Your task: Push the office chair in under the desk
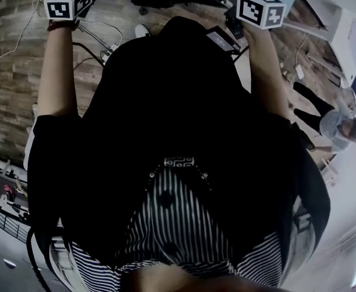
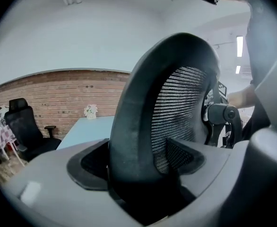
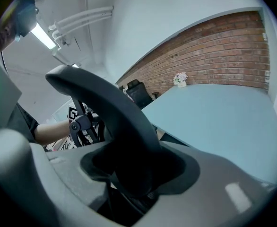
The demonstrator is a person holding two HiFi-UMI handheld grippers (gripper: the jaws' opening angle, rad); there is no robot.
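Observation:
The black office chair's backrest (image 1: 179, 50) stands in front of me, seen from above in the head view. My left gripper (image 1: 70, 0) is at its left edge and my right gripper (image 1: 260, 10) at its right edge. In the left gripper view the jaws of the left gripper (image 2: 143, 176) are shut round the backrest frame (image 2: 138, 108), next to its mesh (image 2: 181, 108). The right gripper (image 3: 131, 174) is shut on the opposite frame edge (image 3: 112, 108). The light blue desk (image 3: 214, 119) lies beyond the chair, and the desk (image 2: 89, 129) also shows past the left gripper.
A small flower pot (image 3: 180, 78) stands at the desk's far end by the brick wall (image 2: 58, 91). Another black chair (image 2: 25, 131) stands at the left. Cables (image 1: 102, 47) run over the wooden floor. A person (image 1: 339, 126) is at the right.

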